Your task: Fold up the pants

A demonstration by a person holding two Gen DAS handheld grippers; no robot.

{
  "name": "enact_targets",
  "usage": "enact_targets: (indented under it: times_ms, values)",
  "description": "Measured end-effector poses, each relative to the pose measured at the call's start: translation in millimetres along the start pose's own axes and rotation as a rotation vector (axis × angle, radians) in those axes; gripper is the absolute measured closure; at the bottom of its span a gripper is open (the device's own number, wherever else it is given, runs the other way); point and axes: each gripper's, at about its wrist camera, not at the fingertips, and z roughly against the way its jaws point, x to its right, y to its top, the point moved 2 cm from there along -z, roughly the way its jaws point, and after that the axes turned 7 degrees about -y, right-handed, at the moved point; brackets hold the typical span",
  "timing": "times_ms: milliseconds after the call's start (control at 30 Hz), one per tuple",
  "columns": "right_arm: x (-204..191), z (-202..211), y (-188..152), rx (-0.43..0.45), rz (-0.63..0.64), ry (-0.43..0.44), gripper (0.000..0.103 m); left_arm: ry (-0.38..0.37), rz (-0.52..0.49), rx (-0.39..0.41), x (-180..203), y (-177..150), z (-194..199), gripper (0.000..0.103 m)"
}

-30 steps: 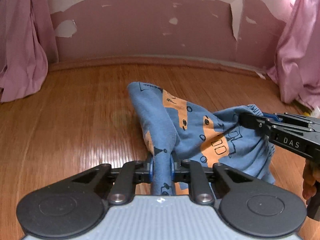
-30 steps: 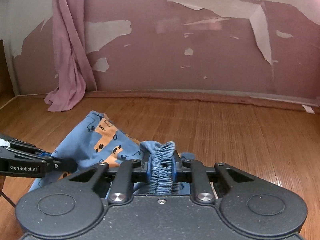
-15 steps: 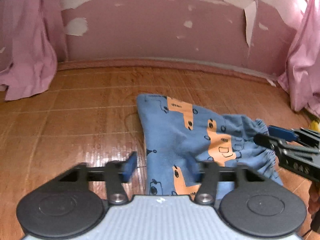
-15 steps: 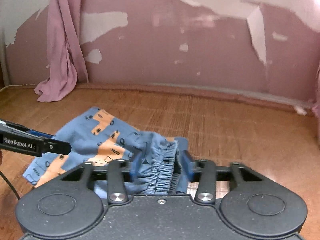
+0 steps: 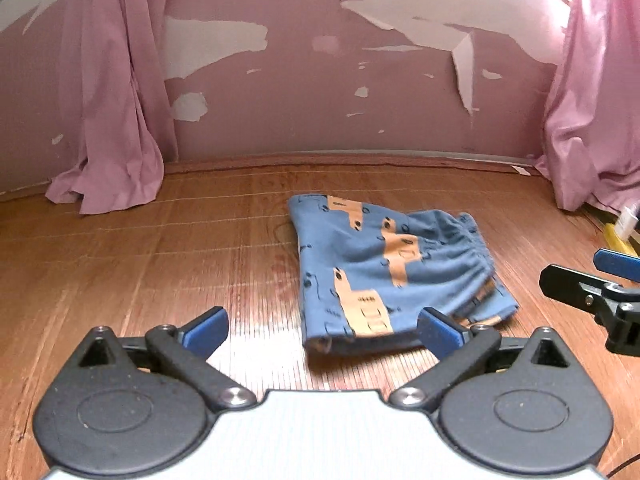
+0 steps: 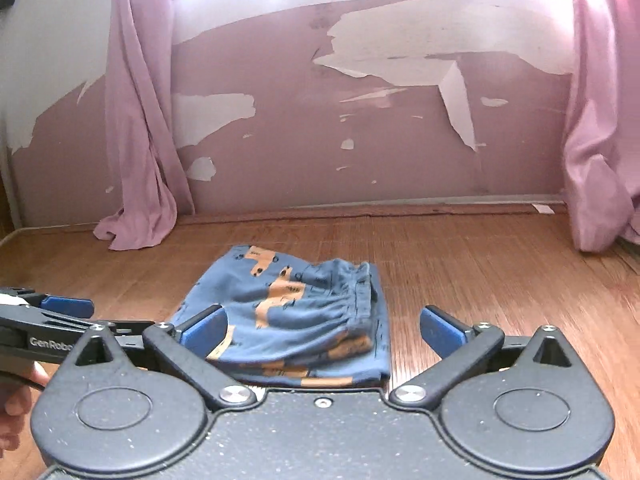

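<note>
Small blue pants (image 5: 384,272) with an orange vehicle print lie folded in a compact stack on the wooden floor (image 5: 160,264); the elastic waistband faces right. My left gripper (image 5: 322,330) stands open just in front of the pants, holding nothing. In the right wrist view the same pants (image 6: 304,316) lie ahead, and my right gripper (image 6: 322,328) is open with its blue pads on either side of the near edge, not touching. The right gripper (image 5: 592,280) shows at the right edge of the left wrist view, and the left gripper (image 6: 56,312) at the left edge of the right wrist view.
A pink wall (image 5: 320,80) with peeling paint runs behind the floor. Pink curtains hang to the floor at the left (image 5: 116,120) and right (image 5: 592,120). A person's hand (image 6: 16,400) shows at the lower left. Yellow and white items (image 5: 622,228) lie at the far right.
Both grippers let go of the pants, opened wide and pulled back. The cloth dropped flat onto the floor as a folded stack.
</note>
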Motion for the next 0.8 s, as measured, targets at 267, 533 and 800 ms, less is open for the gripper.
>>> enact_targets:
  times_ms: [267,533,800]
  values:
    - [-1,38,-26,0.021,0.022,-0.030,0.001,-0.049,-0.044,0.050,7,-20,24,0.000]
    - [-3,38,-30,0.014,0.041,-0.030,0.001,-0.041,-0.045,0.048,5,-29,28,0.000]
    - [-5,34,-35,-0.004,0.053,-0.029,0.001,-0.035,-0.016,0.042,-2,-29,27,0.000]
